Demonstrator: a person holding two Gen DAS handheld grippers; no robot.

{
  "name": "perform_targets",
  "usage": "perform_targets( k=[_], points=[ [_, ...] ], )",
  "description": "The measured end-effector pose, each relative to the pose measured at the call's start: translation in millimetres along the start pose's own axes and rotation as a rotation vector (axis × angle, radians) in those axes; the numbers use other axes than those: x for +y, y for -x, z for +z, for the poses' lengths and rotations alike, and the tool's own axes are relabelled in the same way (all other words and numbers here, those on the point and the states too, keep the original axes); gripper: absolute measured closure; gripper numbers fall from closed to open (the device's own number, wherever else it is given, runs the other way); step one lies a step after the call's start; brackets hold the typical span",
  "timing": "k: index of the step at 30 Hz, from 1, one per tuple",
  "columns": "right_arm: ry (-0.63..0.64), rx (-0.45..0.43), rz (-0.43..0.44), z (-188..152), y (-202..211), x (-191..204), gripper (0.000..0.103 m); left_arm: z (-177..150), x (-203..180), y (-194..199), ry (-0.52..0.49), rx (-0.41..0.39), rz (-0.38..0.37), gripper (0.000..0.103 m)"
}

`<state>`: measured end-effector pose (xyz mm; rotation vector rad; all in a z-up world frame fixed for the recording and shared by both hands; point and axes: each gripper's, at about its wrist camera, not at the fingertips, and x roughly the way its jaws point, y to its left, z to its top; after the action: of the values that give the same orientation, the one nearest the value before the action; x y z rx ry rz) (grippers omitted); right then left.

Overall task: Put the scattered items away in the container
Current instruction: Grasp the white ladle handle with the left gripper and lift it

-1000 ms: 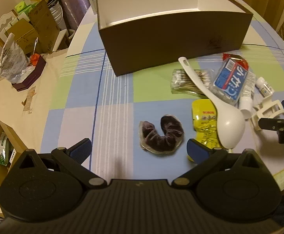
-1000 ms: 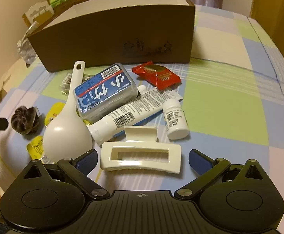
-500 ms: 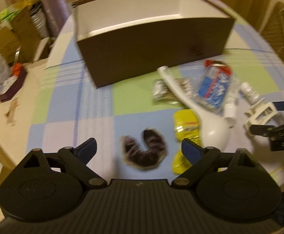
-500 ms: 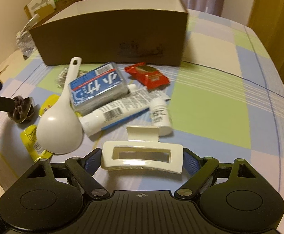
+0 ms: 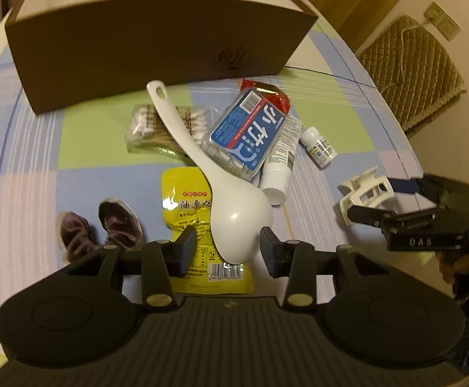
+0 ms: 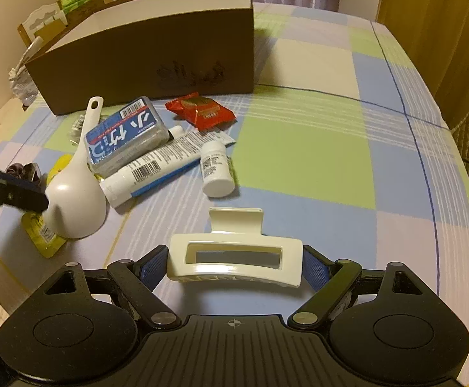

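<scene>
The brown box (image 5: 144,42) with a white inside stands at the back of the table; it also shows in the right wrist view (image 6: 157,54). My left gripper (image 5: 229,251) is open, its pads either side of the bowl of the white spoon (image 5: 234,213), which lies over a yellow packet (image 5: 189,200). My right gripper (image 6: 234,266) is shut on the white hair claw clip (image 6: 234,258), also seen in the left wrist view (image 5: 366,187). A blue floss pack (image 6: 124,132), a tube (image 6: 157,167), a small white bottle (image 6: 216,171), a red packet (image 6: 202,111), cotton swabs (image 5: 166,125) and a dark scrunchie (image 5: 102,229) lie scattered.
The table has a checked blue, green and white cloth (image 6: 315,148). A woven chair (image 5: 412,71) stands beyond the table's right edge. Boxes and clutter (image 6: 47,22) sit behind the brown box at the left.
My left gripper moved right from the scrunchie to the spoon's bowl and narrowed around it. My right gripper closed on the hair claw clip.
</scene>
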<state>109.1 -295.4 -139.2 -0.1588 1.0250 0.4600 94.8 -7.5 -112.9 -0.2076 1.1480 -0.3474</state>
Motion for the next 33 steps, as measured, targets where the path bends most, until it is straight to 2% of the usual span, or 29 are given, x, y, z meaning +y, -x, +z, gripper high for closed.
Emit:
perform_targets(
  k=[5,11,16,20,22,28,33],
  points=[
    [-0.004,0.001,-0.002,0,2,-7,0.015,18,16,1,0.096,-0.038,-0.017,0.067],
    [-0.011,0.003,-0.004,0,3,-14,0.015,47,53,-15,0.315,-0.055,-0.038,0.08],
    [-0.023,0.014,-0.013,-2,5,-21,0.015,58,77,-32,0.501,-0.034,-0.101,0.081],
    [-0.014,0.026,-0.022,-1,4,-27,0.015,59,90,-50,0.593,0.005,-0.13,0.086],
    [-0.015,0.029,-0.024,0,4,-28,0.015,59,91,-58,0.613,0.015,-0.149,0.087],
    [-0.015,0.029,-0.014,2,2,-30,0.015,60,83,-69,0.591,0.044,-0.169,0.095],
    [0.006,0.013,-0.003,4,4,-29,0.015,60,74,-59,0.555,0.026,-0.18,0.101]
  ],
)
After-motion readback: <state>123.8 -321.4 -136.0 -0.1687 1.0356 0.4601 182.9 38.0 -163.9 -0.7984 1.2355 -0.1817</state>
